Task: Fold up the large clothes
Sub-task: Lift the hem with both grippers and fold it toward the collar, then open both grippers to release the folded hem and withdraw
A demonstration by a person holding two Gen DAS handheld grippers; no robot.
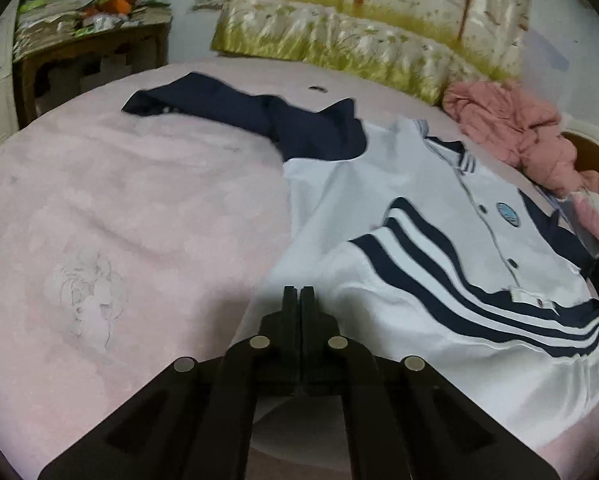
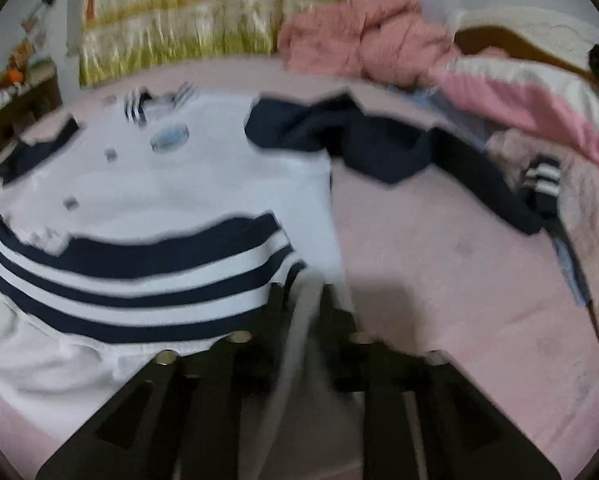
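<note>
A white jacket (image 1: 399, 200) with navy stripes, navy sleeves and a round blue badge lies front-up on the pink bed sheet (image 1: 119, 200). One navy sleeve (image 1: 239, 108) stretches out to the far left. My left gripper (image 1: 298, 292) is shut, its fingers pressed together at the jacket's near left edge; I cannot tell if cloth is pinched. In the blurred right wrist view, the jacket (image 2: 199, 176) fills the left half and its other navy sleeve (image 2: 379, 140) trails right. My right gripper (image 2: 303, 292) is shut on a fold of the jacket's white lower edge, which runs between the fingers.
A pink padded coat (image 1: 511, 128) is heaped at the bed's far right, also in the right wrist view (image 2: 359, 36). A floral quilt (image 1: 339, 32) lines the wall. A cluttered wooden side table (image 1: 87, 60) stands far left. A pink-and-white blanket (image 2: 539, 92) lies along the right edge.
</note>
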